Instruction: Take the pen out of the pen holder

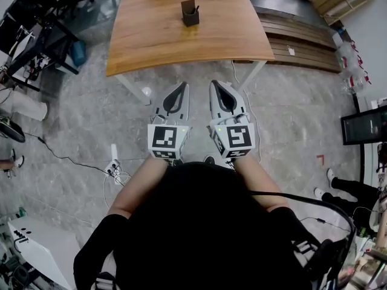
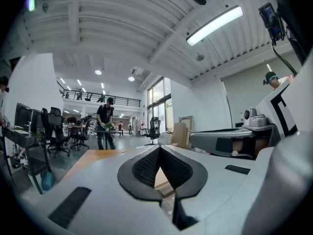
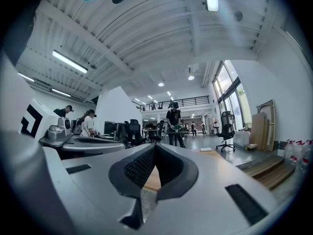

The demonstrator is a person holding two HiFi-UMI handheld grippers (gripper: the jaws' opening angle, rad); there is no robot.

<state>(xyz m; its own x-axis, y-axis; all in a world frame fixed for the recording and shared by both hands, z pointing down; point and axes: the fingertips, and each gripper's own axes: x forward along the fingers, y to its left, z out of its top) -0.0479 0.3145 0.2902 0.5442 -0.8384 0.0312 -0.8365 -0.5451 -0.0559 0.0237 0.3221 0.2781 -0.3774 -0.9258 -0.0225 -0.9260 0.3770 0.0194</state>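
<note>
A dark square pen holder (image 1: 190, 17) stands near the far middle of the wooden table (image 1: 151, 41), with a dark pen (image 1: 195, 8) sticking up out of it. Both grippers are held side by side close to my body, over the floor, well short of the table's near edge. My left gripper (image 1: 181, 84) is shut with nothing in it, its tips meeting. My right gripper (image 1: 216, 83) is likewise shut and empty. The left gripper view shows the left gripper (image 2: 159, 148) aimed level across the room, as the right gripper view shows the right gripper (image 3: 154, 146); neither shows the holder.
Wooden planks (image 1: 302, 41) lie on the floor right of the table. A power strip with cables (image 1: 113, 169) lies on the floor at left. Office chairs (image 1: 36, 35) stand at far left. A person (image 3: 173, 124) stands at a desk far off.
</note>
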